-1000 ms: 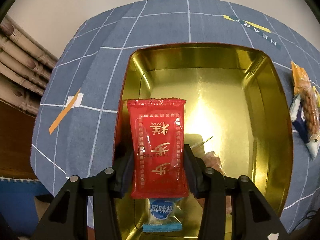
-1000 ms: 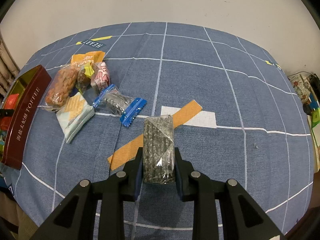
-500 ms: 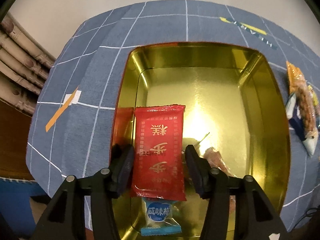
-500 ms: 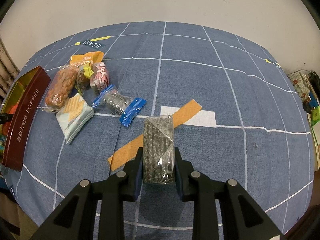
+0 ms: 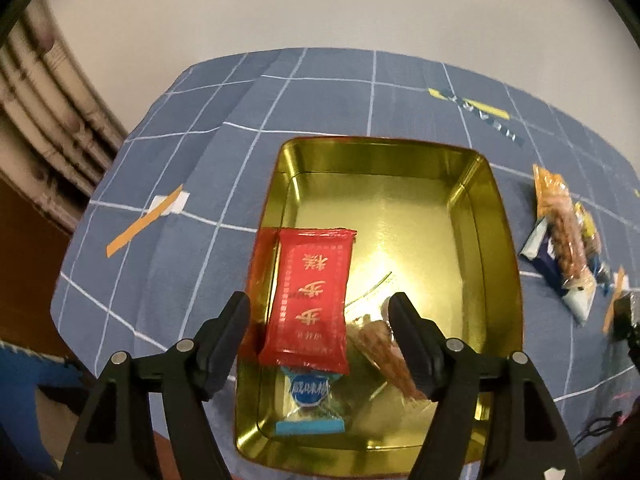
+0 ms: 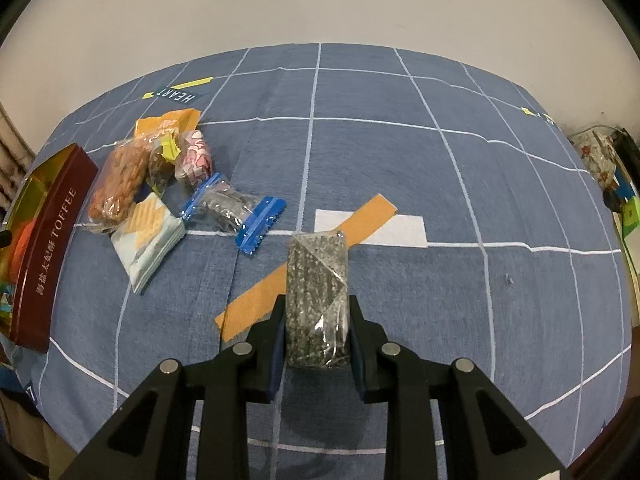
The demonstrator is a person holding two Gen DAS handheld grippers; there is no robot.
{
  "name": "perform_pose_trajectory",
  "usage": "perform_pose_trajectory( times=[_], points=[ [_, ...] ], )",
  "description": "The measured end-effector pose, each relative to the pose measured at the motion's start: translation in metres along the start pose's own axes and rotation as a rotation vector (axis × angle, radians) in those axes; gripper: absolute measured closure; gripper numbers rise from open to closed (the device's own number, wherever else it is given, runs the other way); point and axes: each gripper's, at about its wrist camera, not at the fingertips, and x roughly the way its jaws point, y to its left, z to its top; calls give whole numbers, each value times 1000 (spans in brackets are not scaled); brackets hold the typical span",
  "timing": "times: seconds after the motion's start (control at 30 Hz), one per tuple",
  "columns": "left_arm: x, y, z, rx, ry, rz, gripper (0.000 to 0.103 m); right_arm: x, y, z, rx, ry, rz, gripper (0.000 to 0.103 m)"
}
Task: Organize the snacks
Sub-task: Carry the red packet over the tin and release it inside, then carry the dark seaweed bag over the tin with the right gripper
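The left gripper (image 5: pixel 320 322) is spread above the gold tin (image 5: pixel 472 184), whose upper half lies bare. A red packet (image 5: pixel 310 294) lies at its left wall. The right gripper (image 6: pixel 317 326) pinches a speckled bar (image 6: pixel 318 292).

The left gripper (image 5: pixel 318 320) has its two black fingers (image 5: pixel 230 332) spread wide, nothing touching either pad, and looks steeply downward. The right gripper (image 6: pixel 317 322) has its fingers (image 6: pixel 272 334) drawn close, both pads pressed flat against the sides of a grey speckled packet (image 6: pixel 317 294) that sticks out forward beyond the tips
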Motion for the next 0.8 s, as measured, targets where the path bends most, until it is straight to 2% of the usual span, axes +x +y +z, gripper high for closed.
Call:
perform_pose_trajectory(
  times=[0.2, 0.4, 0.63, 0.8],
  points=[
    [-9, 12, -11, -46, -20, -1, 34, -10, 2, 1, 15, -13, -6, 76],
    [-19, 24, -22, -85, -36, -19, 34, -34, 27, 9, -37, -68, 2, 76],
    [-27, 42, -37, -164, -40, -41, 34, -55, 84, 18, -155, -97, 82, 76],
    [-28, 59, -53, -224, -25, -18, 34, -63, 139, 18, -264, -102, 160, 76]
  ],
)
